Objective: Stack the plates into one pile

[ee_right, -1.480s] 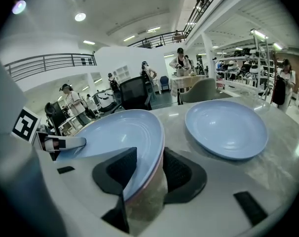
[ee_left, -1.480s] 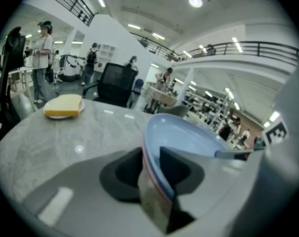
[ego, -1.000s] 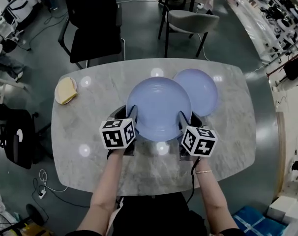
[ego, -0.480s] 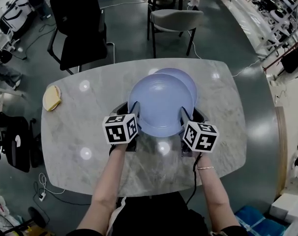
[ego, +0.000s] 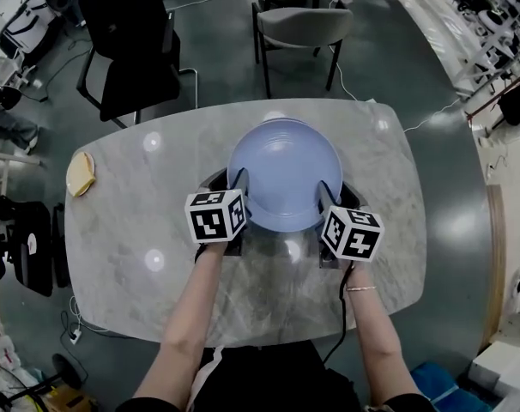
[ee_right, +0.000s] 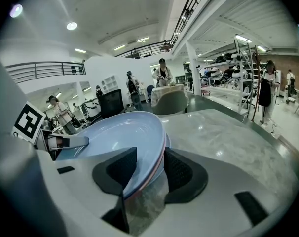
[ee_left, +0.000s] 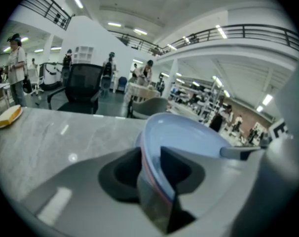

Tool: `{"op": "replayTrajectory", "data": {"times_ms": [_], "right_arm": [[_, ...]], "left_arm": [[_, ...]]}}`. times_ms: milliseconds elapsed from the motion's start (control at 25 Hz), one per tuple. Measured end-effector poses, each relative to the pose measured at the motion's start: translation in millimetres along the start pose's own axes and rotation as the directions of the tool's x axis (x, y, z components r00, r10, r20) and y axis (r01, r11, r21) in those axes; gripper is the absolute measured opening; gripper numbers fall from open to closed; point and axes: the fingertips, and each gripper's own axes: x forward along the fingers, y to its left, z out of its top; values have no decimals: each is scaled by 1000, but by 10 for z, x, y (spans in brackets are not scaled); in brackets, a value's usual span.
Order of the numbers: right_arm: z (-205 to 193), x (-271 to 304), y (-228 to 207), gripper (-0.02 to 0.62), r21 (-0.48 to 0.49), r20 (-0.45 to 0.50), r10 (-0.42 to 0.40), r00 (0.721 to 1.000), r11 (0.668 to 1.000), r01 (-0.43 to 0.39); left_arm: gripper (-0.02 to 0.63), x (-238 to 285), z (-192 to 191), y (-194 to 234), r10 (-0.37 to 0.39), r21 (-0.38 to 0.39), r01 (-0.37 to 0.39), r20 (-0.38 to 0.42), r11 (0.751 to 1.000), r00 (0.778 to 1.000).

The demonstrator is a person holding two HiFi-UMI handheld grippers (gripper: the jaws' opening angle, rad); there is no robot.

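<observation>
Left gripper [ee_left: 149, 154] and right gripper [ee_right: 150, 157] clamping top plate [ego: 284, 174], lower plate [ee_right: 167, 140] mostly hidden beneath

Large open lab hall: mezzanine railing [ee_right: 46, 68], equipment-laden workbenches [ego: 492, 7], office chair [ego: 131, 41].

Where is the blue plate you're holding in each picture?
Head view: blue plate in the middle.
Left gripper view: right of centre, rim between the left tongs.
Right gripper view: left of centre, rim between the right tongs.
Shared landmark: the marble table.
</observation>
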Motion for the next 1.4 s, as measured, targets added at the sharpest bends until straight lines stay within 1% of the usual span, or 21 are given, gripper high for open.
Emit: {"op": "replayTrajectory", "data": {"times_ms": [200, 520, 640, 1000, 1160, 1280, 1320, 1400], "right_arm": [[-39, 203, -98, 158, 5, -18, -4, 1000, 1000, 4], [-139, 454, -211, 158, -21, -40, -32, 999, 999, 31], [-127, 502, -224, 158, -41, -36, -44, 998, 998, 42], [-121, 603, -226, 160, -92, -35, -71, 997, 993, 67], [-111, 618, -241, 163, -99, -30, -79, 996, 992, 76], [-86, 607, -259, 164, -105, -9, -91, 996, 990, 89], [-76, 603, -264, 166, -106, -1, -95, 995, 990, 94], [-63, 591, -278, 166, -104, 10, -99, 995, 990, 100]], "left_arm": [[126, 207, -45, 37, 17, 14, -17, -15, 1000, 1000], [129, 447, -96, 91, 46, 68, -44, -30, 997, 998], [132, 485, -104, 109, 59, 98, -55, -33, 994, 998], [137, 564, -59, 145, 91, 151, -86, -26, 985, 996], [140, 580, -46, 141, 109, 163, -106, -14, 981, 994], [143, 584, -45, 131, 115, 167, -111, -12, 980, 993], [147, 586, -47, 125, 112, 167, -109, -11, 980, 994], [190, 593, -55, 110, 110, 164, -107, -13, 981, 994]]}}
